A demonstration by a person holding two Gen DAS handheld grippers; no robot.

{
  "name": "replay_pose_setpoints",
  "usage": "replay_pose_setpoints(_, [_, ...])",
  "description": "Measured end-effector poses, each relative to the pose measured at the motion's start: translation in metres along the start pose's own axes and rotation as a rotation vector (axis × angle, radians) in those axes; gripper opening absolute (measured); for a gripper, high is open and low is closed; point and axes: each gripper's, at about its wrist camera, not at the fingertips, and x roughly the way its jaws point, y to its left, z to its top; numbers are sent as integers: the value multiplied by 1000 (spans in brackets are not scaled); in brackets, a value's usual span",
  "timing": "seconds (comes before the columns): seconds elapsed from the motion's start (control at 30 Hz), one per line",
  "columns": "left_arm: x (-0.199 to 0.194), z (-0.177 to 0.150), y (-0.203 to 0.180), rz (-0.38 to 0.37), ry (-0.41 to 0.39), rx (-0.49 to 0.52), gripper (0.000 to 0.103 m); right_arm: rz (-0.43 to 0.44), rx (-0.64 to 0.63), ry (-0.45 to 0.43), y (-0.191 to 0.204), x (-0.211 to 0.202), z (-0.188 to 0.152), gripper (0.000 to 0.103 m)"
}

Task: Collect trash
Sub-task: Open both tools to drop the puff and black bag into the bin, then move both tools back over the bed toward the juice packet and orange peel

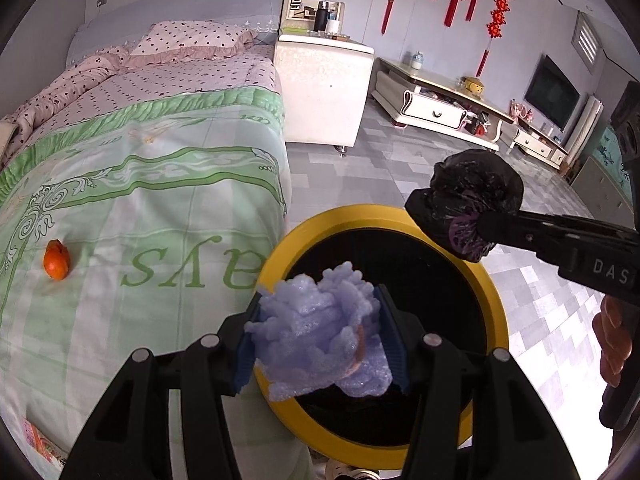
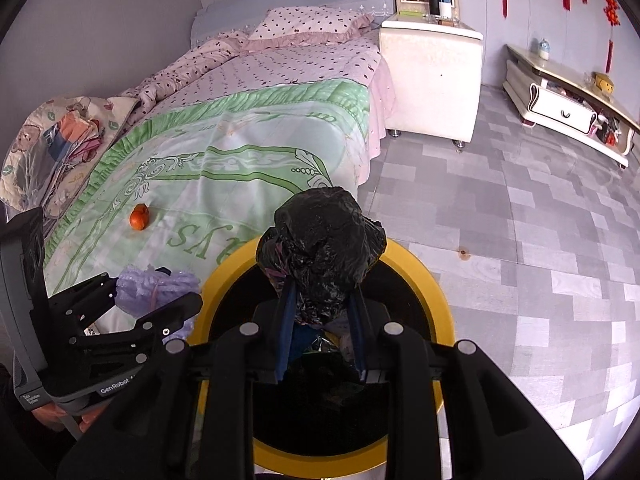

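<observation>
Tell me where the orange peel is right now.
The orange peel lies on the green bedspread, at the left in both views, apart from the yellow-rimmed bin.

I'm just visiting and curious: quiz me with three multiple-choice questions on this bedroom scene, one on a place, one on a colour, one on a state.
1. Where does the orange peel lie?
A. on the bedspread
B. on the floor
C. in the bin

2. What colour is the bin's rim?
A. red
B. yellow
C. white

3. What is the right gripper doing?
A. hanging open, holding nothing
B. clamping a crumpled black bag
C. pressing the pillow

Key: 1 A, it sits on the green-patterned cover; 2 B, a yellow ring surrounds the dark opening; 3 B, the bag bulges between its fingers.
</observation>
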Motion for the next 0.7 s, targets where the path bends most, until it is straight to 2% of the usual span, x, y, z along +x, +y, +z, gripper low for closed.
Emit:
replay_pose_setpoints(0.2, [12, -5, -9, -9, 29, -2, 53, 6, 6, 2, -3, 6, -2, 26])
replay_pose_setpoints(0.3, [14, -6, -10, -11, 35, -12, 56, 0, 11, -6, -6, 5, 0, 30])
replay_pose_setpoints(0.43, [11, -6, -12, -13, 29, -12, 67, -5, 44, -28, -15, 1, 2, 47])
replay_pose_setpoints(0.57, [5, -8, -9, 5, 9, -20, 86, -22, 67, -48, -24, -4, 3, 49])
replay_pose_setpoints(0.7, [-9, -10, 3, 41, -19, -37, 92, -20, 70, -69, -24, -9, 1, 55])
